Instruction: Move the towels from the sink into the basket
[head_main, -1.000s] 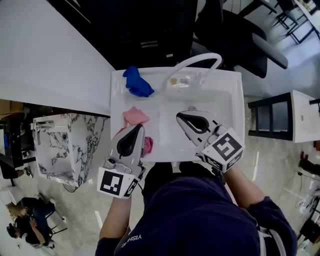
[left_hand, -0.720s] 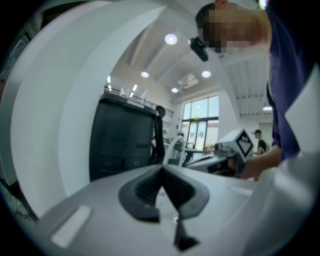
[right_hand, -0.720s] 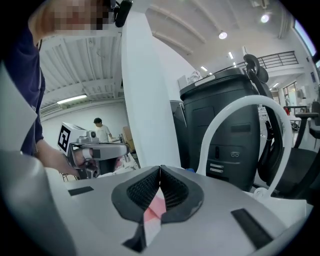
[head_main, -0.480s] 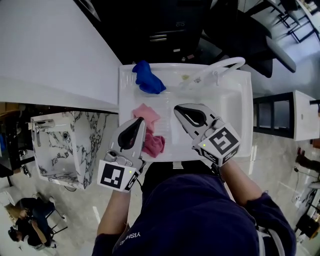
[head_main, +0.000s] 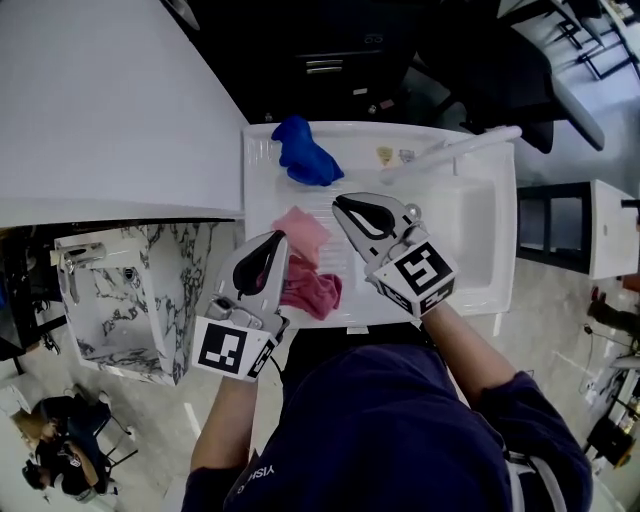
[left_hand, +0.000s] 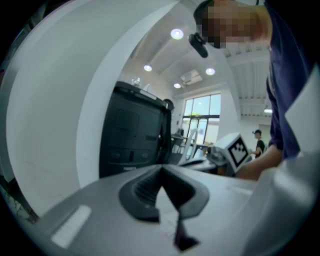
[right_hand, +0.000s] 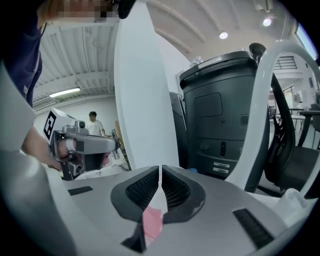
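Three towels lie in the left part of the white sink (head_main: 480, 270): a blue towel (head_main: 308, 152) at the far edge, a light pink towel (head_main: 300, 228) in the middle, and a darker pink towel (head_main: 312, 290) near the front rim. My left gripper (head_main: 277, 240) hovers over the left side of the pink towels, its jaws shut and empty (left_hand: 161, 170). My right gripper (head_main: 341, 204) is just right of the light pink towel, also shut with nothing held (right_hand: 160, 171); pink cloth shows below its jaws. No basket is in view.
A white faucet (head_main: 465, 146) arches over the sink's far right. A white counter (head_main: 110, 110) runs along the left, with a marbled cabinet (head_main: 140, 290) below it. A dark bin (right_hand: 220, 115) stands behind the sink.
My right gripper has moved left, from the middle of the sink to beside the light pink towel. The left gripper has barely moved. Both stay shut.
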